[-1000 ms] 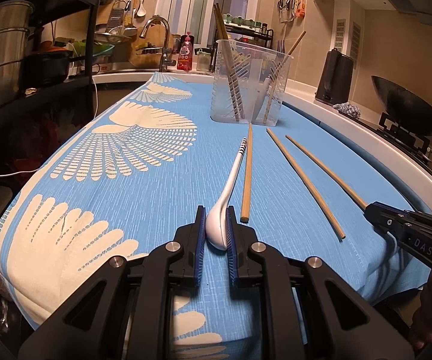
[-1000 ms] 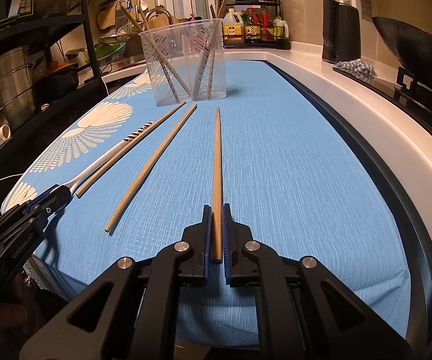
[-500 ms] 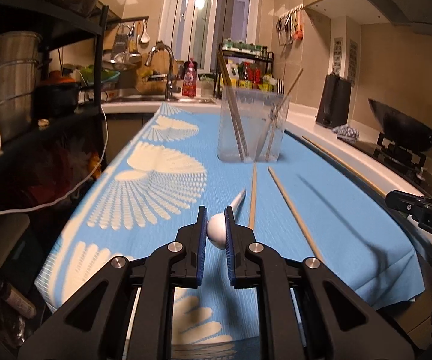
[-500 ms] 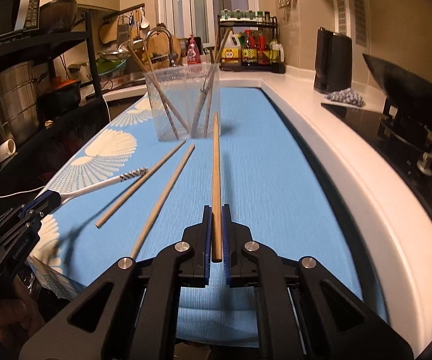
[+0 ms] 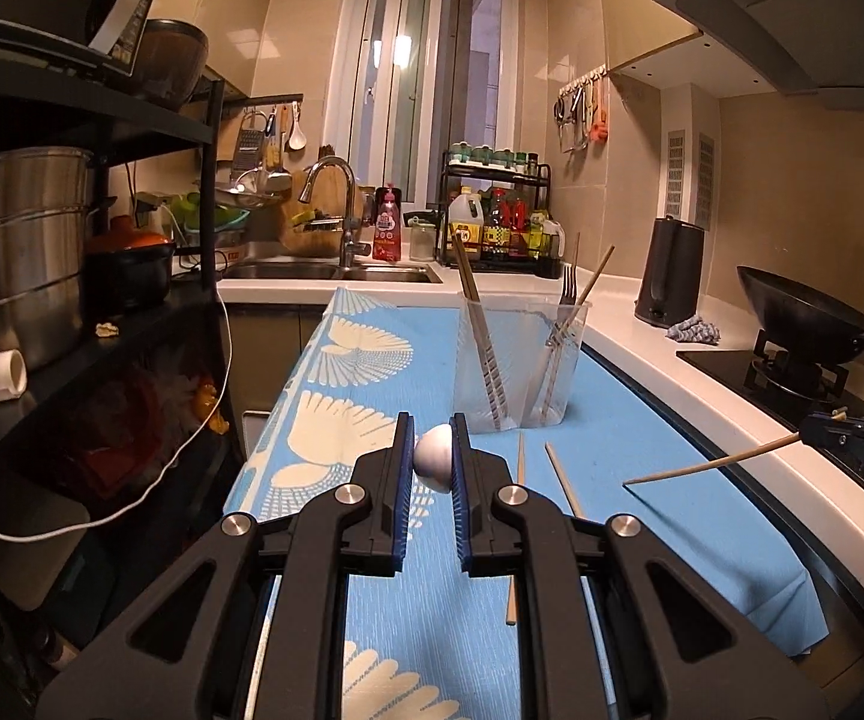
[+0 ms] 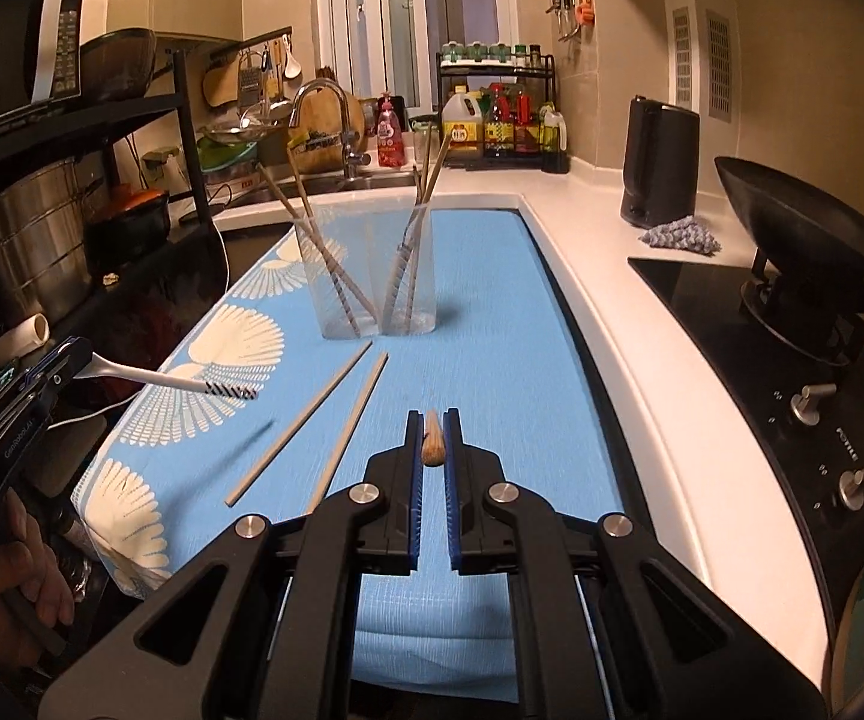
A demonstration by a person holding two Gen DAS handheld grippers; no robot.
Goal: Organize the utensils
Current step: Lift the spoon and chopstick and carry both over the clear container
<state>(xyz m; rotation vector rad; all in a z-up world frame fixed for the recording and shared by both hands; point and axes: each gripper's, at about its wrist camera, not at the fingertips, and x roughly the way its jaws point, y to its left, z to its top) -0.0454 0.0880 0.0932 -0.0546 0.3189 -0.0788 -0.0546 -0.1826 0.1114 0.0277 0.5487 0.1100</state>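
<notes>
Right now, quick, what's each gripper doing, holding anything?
Left gripper: closed on the white spoon, lifted clear of the cloth.
Right gripper: closed on a wooden chopstick, also in the air.

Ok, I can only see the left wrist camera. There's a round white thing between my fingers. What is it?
Observer: It's a spoon. The right wrist view shows its long handle sticking out of the left gripper, with a striped tip.
Operator: Is it lying on the table?
Observer: No. From that side it is in the air above the blue cloth, with its shadow underneath.
Operator: And the stick on my right, is it held properly?
Observer: Yes. The right gripper is shut on that chopstick, with its thick end between the blue pads.
</notes>
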